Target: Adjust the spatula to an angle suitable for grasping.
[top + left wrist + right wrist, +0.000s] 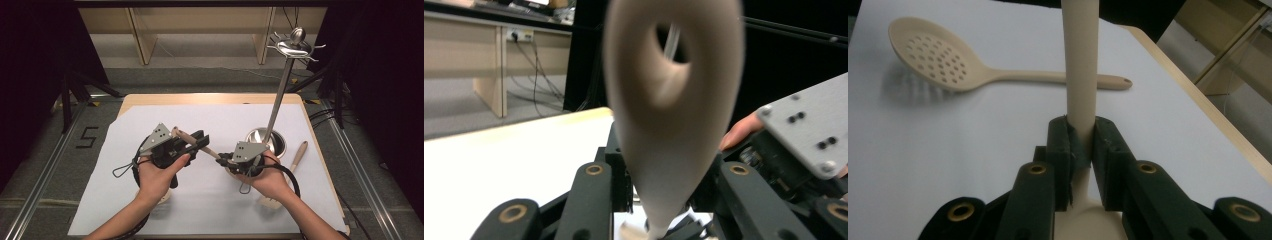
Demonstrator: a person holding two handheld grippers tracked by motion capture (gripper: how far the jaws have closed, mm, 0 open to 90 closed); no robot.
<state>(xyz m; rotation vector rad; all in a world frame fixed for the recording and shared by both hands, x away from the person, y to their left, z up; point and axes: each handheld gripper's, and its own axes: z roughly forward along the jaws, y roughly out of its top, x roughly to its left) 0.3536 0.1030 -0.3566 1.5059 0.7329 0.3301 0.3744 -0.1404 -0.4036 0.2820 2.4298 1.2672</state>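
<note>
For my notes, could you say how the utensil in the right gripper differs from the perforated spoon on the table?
The held utensil is clamped in the right gripper, its handle raised off the table; the perforated spoon lies flat, untouched. The spoon's holed head shows plainly; the held utensil's head is mostly hidden. Both are beige, with a hole at the handle end.

A beige spoon handle (1081, 65) sits between black jaws; the slotted spoon (948, 62) is cream with round holes.

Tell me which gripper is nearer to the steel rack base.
Right. The right gripper, shut on the utensil handle, sits just beside the base; the left gripper is farther left across the paper.
</note>
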